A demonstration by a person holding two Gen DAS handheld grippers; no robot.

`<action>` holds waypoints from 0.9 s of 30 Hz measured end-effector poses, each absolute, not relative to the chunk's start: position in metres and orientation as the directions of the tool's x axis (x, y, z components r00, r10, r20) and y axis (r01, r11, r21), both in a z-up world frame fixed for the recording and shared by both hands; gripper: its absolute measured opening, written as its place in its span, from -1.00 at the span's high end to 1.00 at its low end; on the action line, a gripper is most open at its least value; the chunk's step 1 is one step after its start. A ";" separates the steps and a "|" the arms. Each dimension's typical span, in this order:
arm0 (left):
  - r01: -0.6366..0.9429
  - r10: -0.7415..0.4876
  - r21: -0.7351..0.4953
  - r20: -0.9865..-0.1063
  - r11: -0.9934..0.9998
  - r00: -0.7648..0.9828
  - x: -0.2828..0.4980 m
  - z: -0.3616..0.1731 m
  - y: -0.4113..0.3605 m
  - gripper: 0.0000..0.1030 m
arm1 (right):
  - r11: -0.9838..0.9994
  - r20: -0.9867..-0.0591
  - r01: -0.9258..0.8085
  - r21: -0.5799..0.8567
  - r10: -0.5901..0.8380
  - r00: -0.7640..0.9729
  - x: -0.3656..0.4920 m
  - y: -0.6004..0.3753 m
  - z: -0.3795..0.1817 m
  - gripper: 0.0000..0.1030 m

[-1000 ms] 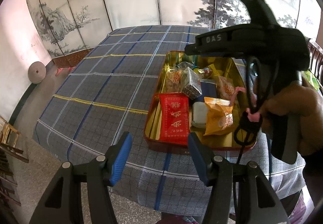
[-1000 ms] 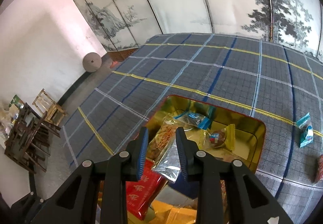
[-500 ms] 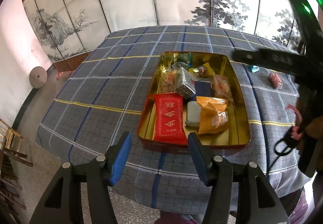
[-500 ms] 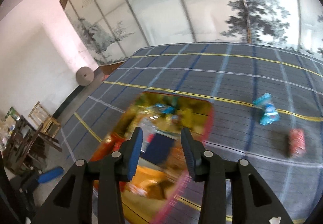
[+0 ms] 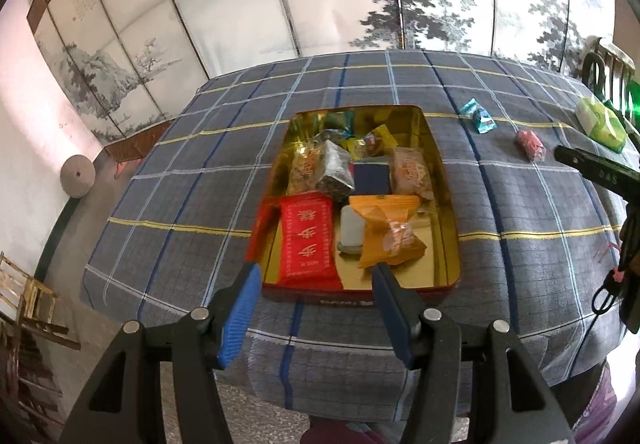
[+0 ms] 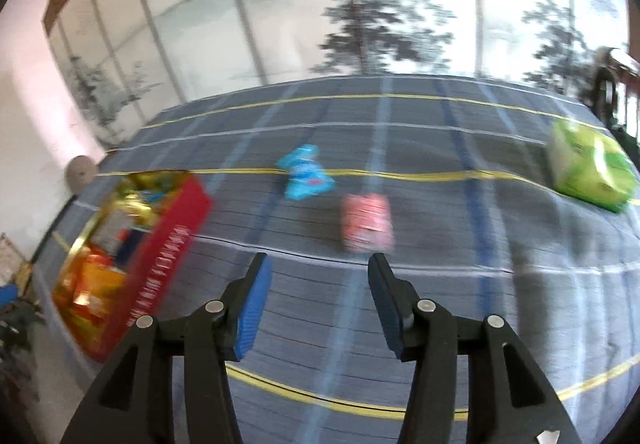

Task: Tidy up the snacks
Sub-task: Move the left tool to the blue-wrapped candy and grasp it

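The left claw (image 5: pixel 316 304) hangs part open and empty at the near edge of the red tin (image 5: pixel 448 188) – packets fill it. The right claw (image 6: pixel 318 296), jaws just widening with nothing between them, hovers over the checked bench (image 6: pixel 500 244); just beyond lie a pink snack (image 6: pixel 366 222), a blue one (image 6: pixel 306 174) and, farther right, a green pack (image 6: pixel 588 168)

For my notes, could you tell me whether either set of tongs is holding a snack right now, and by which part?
Nothing is held. The left tongs stand open and empty; the right tongs, just opening, are empty short of the pink snack.
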State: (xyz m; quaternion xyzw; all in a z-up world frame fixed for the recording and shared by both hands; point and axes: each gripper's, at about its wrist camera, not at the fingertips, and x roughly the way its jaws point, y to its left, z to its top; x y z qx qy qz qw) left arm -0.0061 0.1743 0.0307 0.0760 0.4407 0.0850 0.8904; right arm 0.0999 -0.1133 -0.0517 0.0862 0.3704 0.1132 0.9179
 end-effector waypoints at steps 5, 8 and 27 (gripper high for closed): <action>-0.027 0.187 0.211 -0.794 0.977 0.579 0.008 0.030 0.158 -0.14 | 0.984 -0.682 -0.056 0.171 0.159 0.714 0.097 -0.152 -0.071 0.01; 0.013 0.156 0.199 -0.809 0.980 0.567 0.022 0.031 0.147 -0.14 | 0.989 -0.684 -0.018 0.148 0.115 0.720 0.094 -0.170 -0.079 -0.03; 0.202 -0.231 -0.165 -0.902 0.965 0.364 0.234 0.021 0.027 -0.14 | 0.924 -0.660 0.008 0.383 0.267 0.702 0.098 -0.217 -0.103 -0.27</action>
